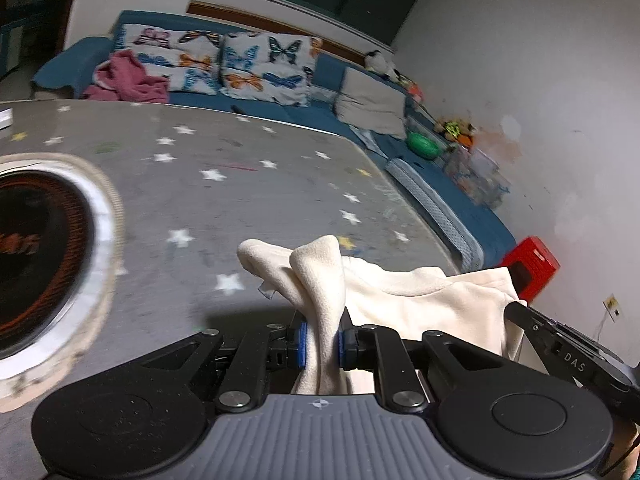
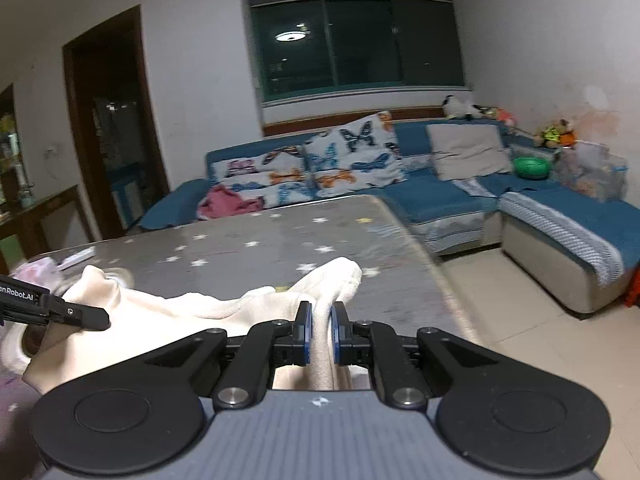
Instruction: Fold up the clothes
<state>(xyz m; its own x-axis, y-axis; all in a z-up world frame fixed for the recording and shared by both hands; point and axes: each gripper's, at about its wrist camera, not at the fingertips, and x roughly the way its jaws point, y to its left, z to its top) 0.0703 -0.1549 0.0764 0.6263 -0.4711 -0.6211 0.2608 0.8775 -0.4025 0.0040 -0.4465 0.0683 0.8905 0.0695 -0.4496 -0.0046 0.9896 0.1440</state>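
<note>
A living room at night, with a grey star-printed bench [image 2: 280,248] in the foreground and a blue corner sofa [image 2: 436,196] behind it under a dark window [image 2: 356,40]. Left tool [image 1: 322,342]: its blue pads are closed on a bunched fold of the cream garment [image 1: 420,296], which rises between them in a thick pleat and ends in a rounded tip above the bench. Right tool [image 2: 321,336]: closed likewise on another gathered fold of the same garment [image 2: 188,312], its pads nearly meeting around the cloth. The garment hangs stretched between the two tools, over the near edge of the bench; in the right wrist view the left tool enters from the left edge, and in the left wrist view the right tool enters from the right edge. Outward from the left tool, a round dark opening with a pale metal rim [image 1: 100,216] is set into the bench top. Beyond the bench, butterfly-print cushions [image 2: 352,156] lean on the sofa back, a pink cloth [image 2: 228,202] lies crumpled on the seat, a plain grey cushion [image 2: 468,152] stands in the corner, and a green bowl [image 2: 531,166] sits on the far arm section. A red box [image 1: 532,268] stands against the wall
</note>
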